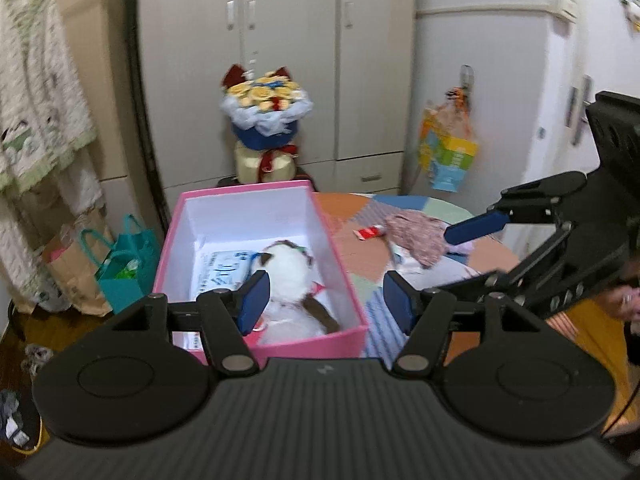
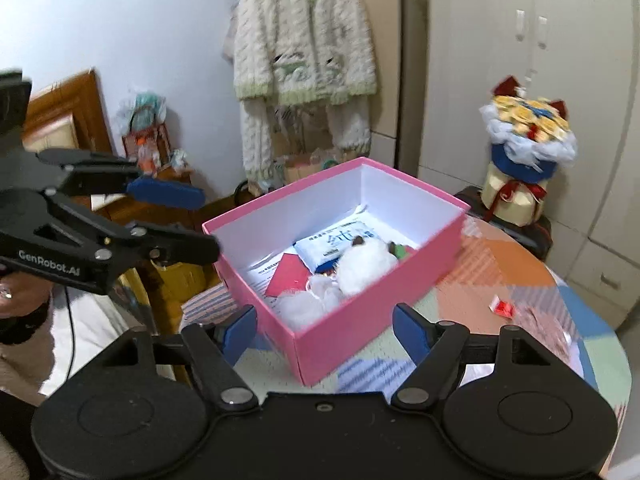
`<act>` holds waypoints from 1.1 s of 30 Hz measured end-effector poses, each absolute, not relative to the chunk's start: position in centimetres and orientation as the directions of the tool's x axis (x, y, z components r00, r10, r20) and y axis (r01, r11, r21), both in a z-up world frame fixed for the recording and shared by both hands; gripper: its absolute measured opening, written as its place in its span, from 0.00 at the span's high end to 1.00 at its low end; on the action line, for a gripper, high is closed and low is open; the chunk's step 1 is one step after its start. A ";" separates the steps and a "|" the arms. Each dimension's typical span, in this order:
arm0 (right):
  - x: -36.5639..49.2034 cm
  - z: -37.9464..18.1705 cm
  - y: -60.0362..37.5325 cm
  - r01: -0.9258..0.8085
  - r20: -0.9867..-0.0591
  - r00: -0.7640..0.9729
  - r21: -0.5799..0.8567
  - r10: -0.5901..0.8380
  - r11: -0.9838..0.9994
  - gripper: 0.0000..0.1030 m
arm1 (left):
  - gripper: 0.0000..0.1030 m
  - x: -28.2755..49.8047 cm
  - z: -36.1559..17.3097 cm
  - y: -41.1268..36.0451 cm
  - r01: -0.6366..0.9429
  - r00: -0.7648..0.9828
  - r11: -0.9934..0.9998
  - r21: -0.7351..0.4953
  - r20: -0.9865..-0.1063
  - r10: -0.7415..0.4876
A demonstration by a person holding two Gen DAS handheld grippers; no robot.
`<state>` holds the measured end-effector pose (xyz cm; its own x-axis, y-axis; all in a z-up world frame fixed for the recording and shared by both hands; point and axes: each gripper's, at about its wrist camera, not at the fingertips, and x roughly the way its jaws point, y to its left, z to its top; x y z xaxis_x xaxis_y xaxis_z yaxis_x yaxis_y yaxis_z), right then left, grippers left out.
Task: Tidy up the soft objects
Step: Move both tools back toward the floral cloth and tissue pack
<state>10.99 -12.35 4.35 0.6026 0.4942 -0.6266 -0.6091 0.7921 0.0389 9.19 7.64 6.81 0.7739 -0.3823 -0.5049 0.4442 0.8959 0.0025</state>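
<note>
A pink box (image 1: 344,280) with a white inside stands on the patchwork table (image 1: 372,216); it also shows in the right wrist view (image 2: 340,336). A white plush cat (image 1: 292,276) with brown paws lies inside, on a blue-and-white packet (image 1: 224,268) and papers; the cat shows in the right wrist view (image 2: 364,264) too. My left gripper (image 1: 326,300) is open and empty above the box's near right corner. My right gripper (image 2: 324,332) is open and empty above the box's near corner. A floral cloth (image 1: 416,236) lies on the table right of the box.
A small red packet (image 1: 370,233) lies by the cloth. A bouquet (image 1: 266,120) stands behind the box before white wardrobes. Paper and teal bags (image 1: 120,268) sit on the floor at left. A knitted cardigan (image 2: 304,40) hangs on the wall.
</note>
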 end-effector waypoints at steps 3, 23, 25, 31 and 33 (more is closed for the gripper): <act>9.0 4.4 -14.9 -0.574 -0.606 0.637 0.040 0.476 0.818 0.23 | 0.38 7.8 6.9 6.6 0.476 0.764 0.879 0.025 -0.507 -0.399; 6.0 -0.5 -27.8 -0.357 -0.558 0.757 0.084 0.341 0.930 0.18 | 0.27 8.7 2.0 -5.5 0.651 0.643 0.757 0.067 -0.578 -0.502; 6.6 -1.0 -28.8 -0.354 -0.550 0.761 0.093 0.344 0.931 0.18 | 0.27 9.5 1.6 -6.3 0.652 0.636 0.757 0.052 -0.582 -0.507; 10.1 -2.3 -30.8 -0.354 -0.529 0.761 0.147 0.376 0.923 0.18 | 0.27 12.5 -0.7 -8.7 0.620 0.676 0.783 0.047 -0.539 -0.503; 11.7 -2.9 -31.0 -0.365 -0.528 0.751 0.170 0.397 0.916 0.18 | 0.27 13.8 -1.8 -9.6 0.603 0.686 0.796 0.057 -0.545 -0.481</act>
<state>11.65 -30.96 -2.86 0.7508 0.3969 -0.5280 -0.3646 0.9156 0.1698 13.79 -9.61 -1.81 0.6864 -0.4810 -0.5454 0.6030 0.7957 0.0571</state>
